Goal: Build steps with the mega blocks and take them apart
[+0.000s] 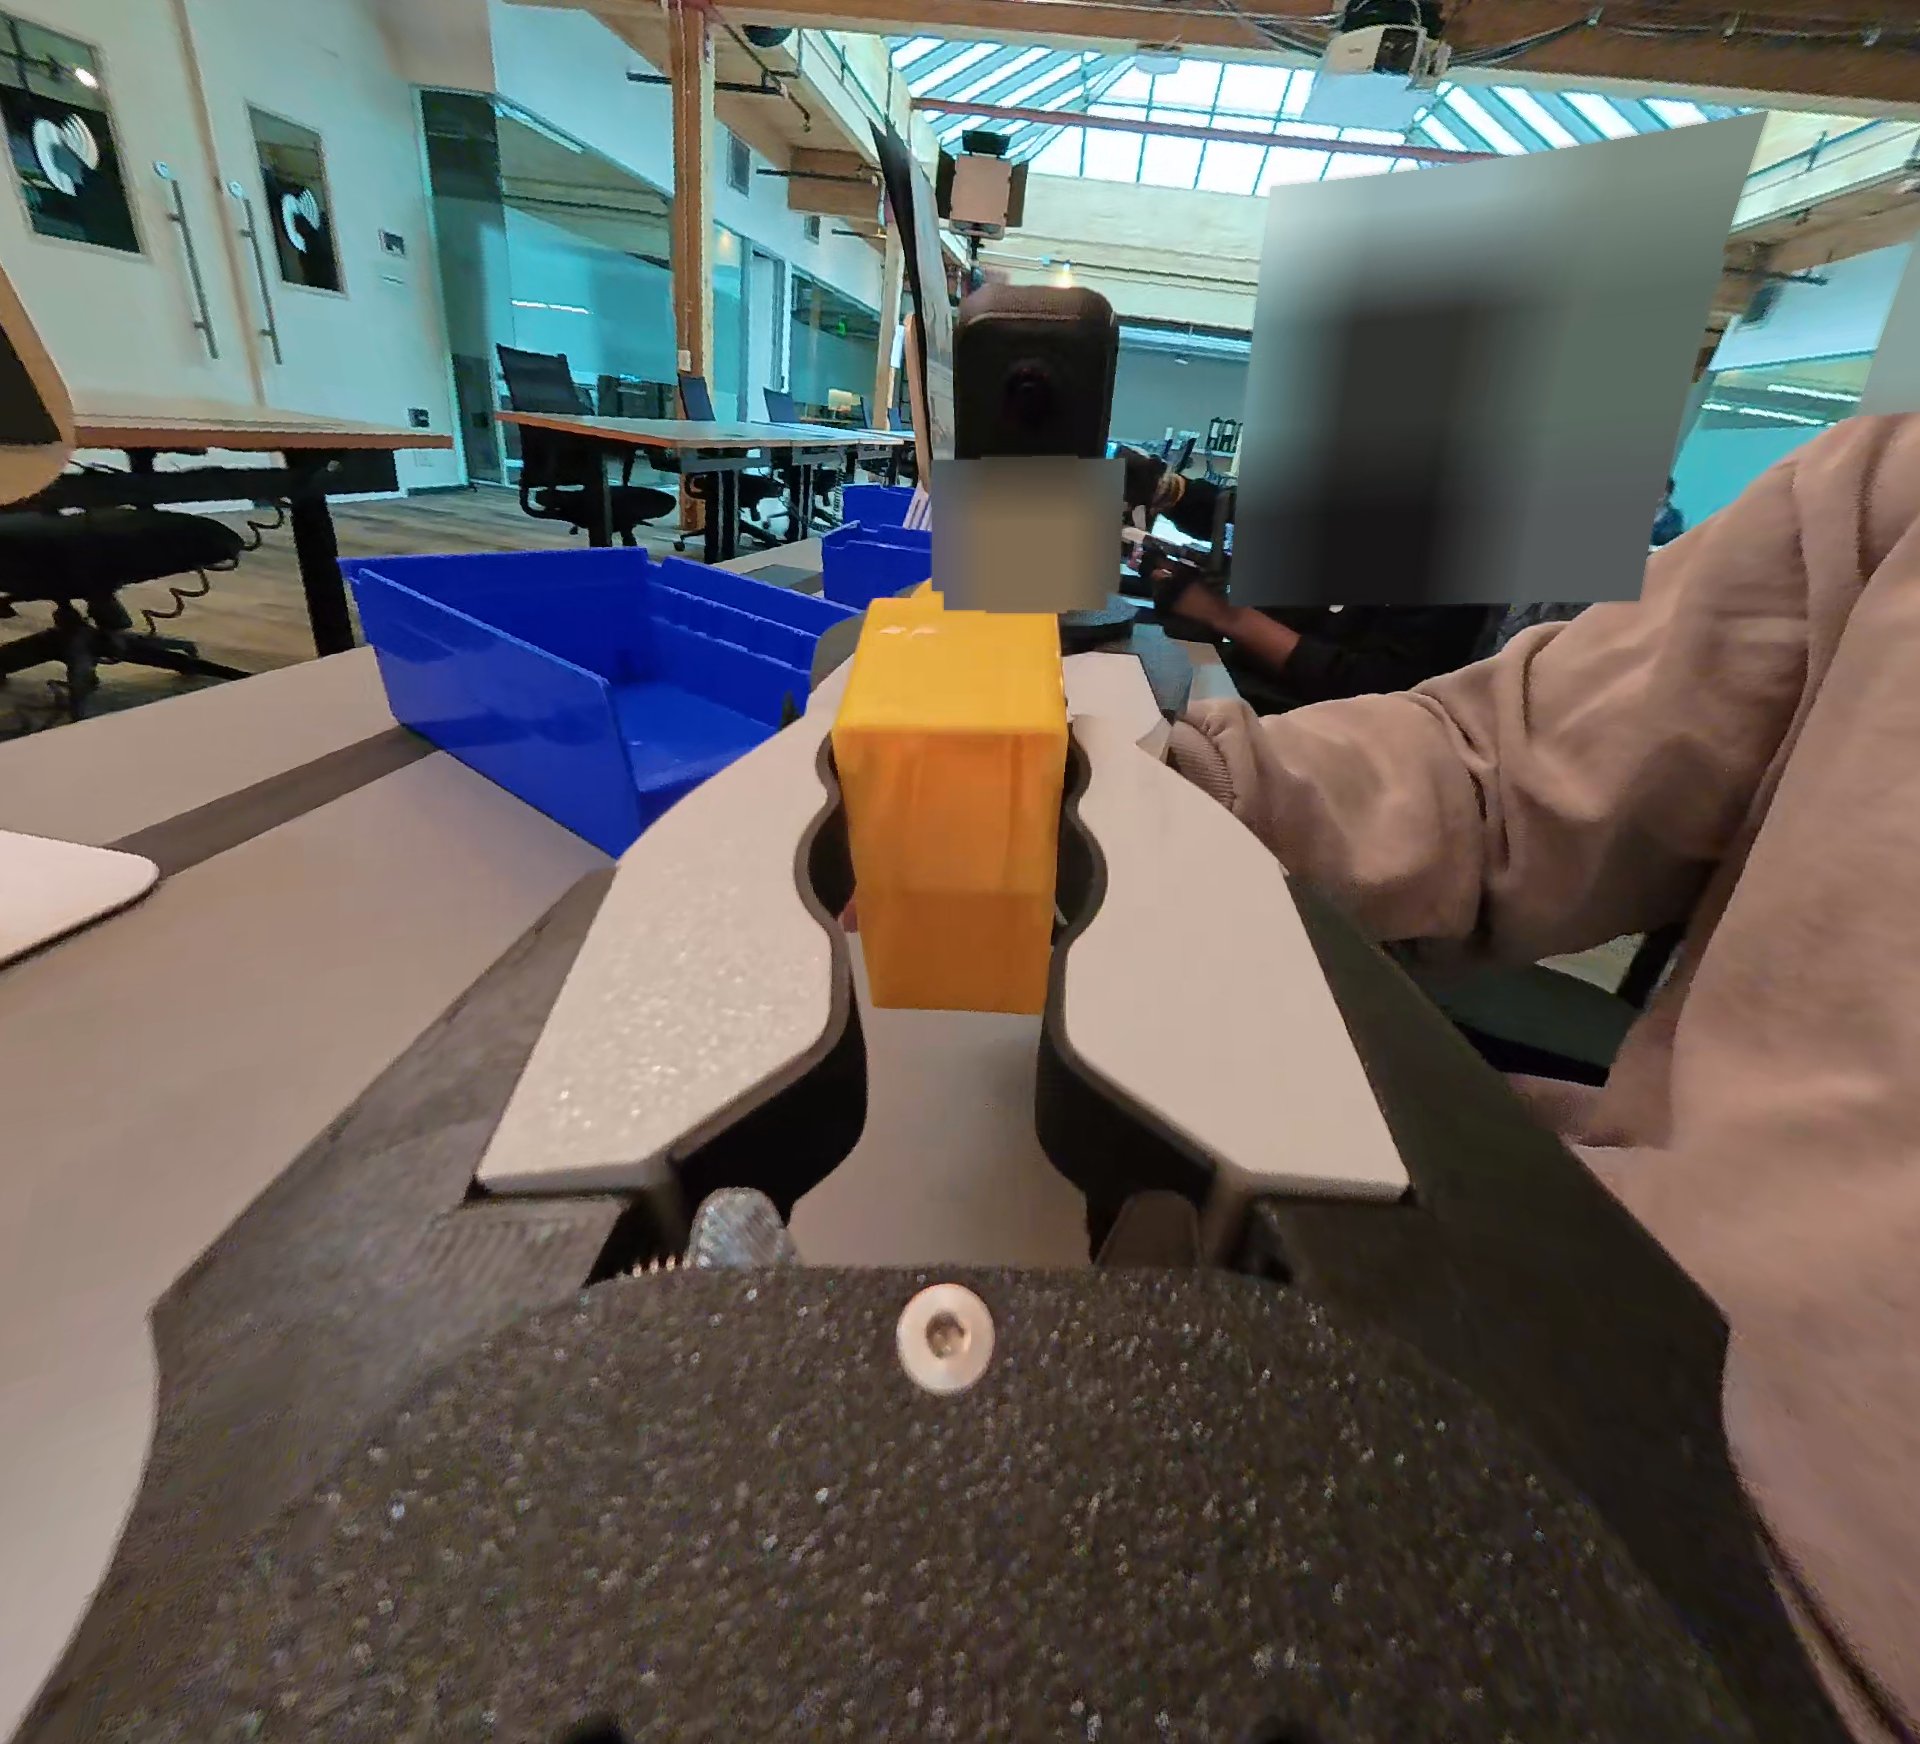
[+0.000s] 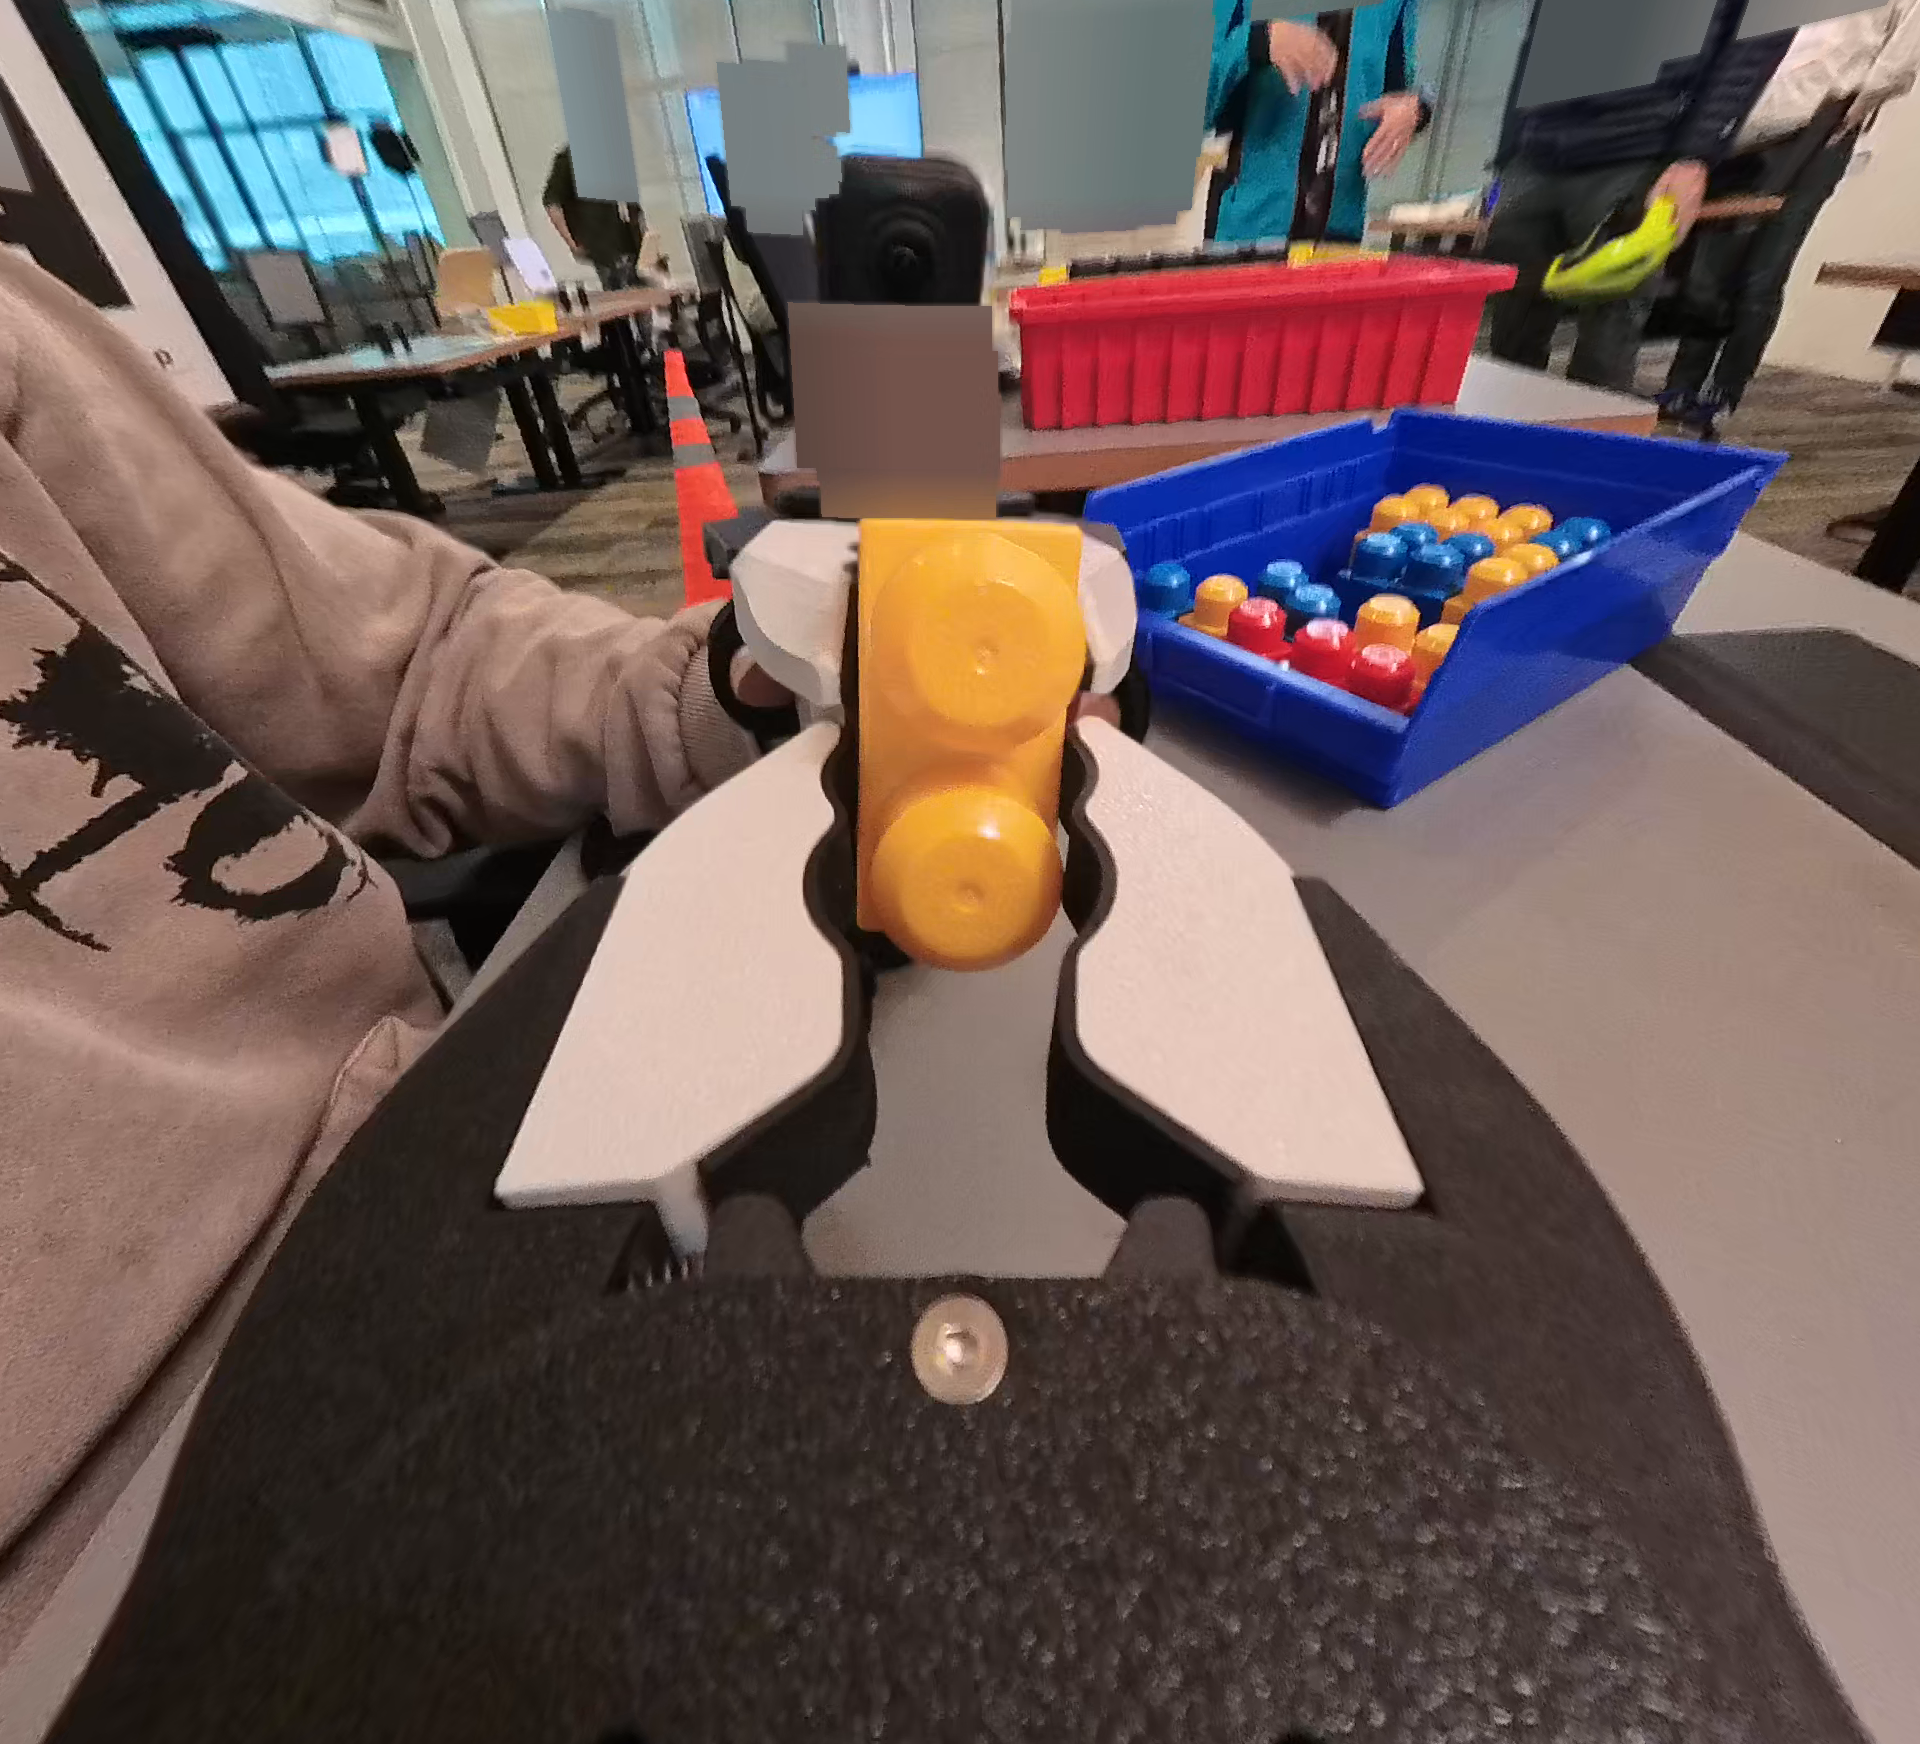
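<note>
Left wrist view: the left tongs [image 1: 951, 821] clamp a yellow plastic two-stud block [image 1: 951, 811], held above the grey tabletop [image 1: 260, 946], smooth underside toward the camera. An empty blue plastic bin [image 1: 540, 697] sits to the left.

Right wrist view: the right tongs [image 2: 961, 821] grip the same block [image 2: 961, 738], studs facing the camera. A blue plastic bin of red, blue and yellow blocks [image 2: 1538, 686] sits to the right.

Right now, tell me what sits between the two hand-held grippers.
One yellow plastic two-stud block, clamped by both: the right hand-held gripper grips it near, the left hand-held gripper from the far side. The left wrist view shows the block's smooth underside.
</note>
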`<act>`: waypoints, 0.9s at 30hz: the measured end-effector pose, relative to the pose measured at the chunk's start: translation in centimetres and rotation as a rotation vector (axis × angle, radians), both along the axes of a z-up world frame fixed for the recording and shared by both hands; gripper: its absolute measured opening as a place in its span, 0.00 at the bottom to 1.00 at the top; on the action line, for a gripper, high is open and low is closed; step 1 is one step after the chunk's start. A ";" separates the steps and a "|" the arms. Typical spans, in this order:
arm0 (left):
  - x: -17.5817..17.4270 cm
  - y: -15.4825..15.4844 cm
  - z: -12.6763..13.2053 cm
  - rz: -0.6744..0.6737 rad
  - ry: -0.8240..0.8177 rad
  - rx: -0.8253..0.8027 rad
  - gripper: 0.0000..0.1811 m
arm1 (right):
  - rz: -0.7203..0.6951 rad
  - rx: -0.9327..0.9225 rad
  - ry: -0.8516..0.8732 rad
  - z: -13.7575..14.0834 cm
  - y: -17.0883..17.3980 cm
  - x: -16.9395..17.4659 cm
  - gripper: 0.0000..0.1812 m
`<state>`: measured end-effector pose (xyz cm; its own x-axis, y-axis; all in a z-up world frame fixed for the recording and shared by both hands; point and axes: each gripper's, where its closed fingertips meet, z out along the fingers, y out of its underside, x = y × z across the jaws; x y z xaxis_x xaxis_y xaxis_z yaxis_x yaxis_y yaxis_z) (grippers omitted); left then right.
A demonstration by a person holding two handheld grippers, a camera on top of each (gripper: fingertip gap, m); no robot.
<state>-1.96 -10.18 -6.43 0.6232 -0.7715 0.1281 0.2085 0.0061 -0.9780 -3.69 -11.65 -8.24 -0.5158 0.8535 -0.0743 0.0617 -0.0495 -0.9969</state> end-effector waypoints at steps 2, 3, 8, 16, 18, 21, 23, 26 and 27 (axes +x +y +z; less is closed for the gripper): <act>-0.7 0.1 0.5 0.023 -0.007 0.026 0.20 | 0.008 0.048 -0.068 -0.4 0.5 0.3 0.21; -1.5 0.1 0.9 0.040 -0.018 0.035 0.20 | 0.017 0.080 -0.097 -0.4 1.0 0.5 0.22; -7.3 0.7 2.3 0.234 -0.020 0.092 0.20 | -0.030 0.425 -0.359 -3.9 5.3 -0.5 0.33; -15.7 0.5 2.1 0.531 0.020 0.100 0.20 | 0.178 0.761 -0.580 -9.2 3.4 -5.8 0.41; -16.7 0.4 1.9 0.566 0.031 0.096 0.20 | 0.215 0.807 -0.632 -10.0 3.4 -6.5 0.41; -17.3 0.5 1.6 0.594 0.053 0.089 0.20 | 0.266 0.876 -0.719 -11.0 3.6 -6.8 0.41; -17.3 0.5 1.5 0.597 0.062 0.086 0.20 | 0.292 0.909 -0.760 -11.4 3.7 -6.7 0.40; -17.2 0.6 1.3 0.596 0.077 0.082 0.20 | 0.335 0.942 -0.823 -11.9 3.7 -6.1 0.36; -17.1 0.6 1.3 0.595 0.083 0.082 0.20 | 0.340 0.958 -0.841 -12.1 3.7 -6.0 0.36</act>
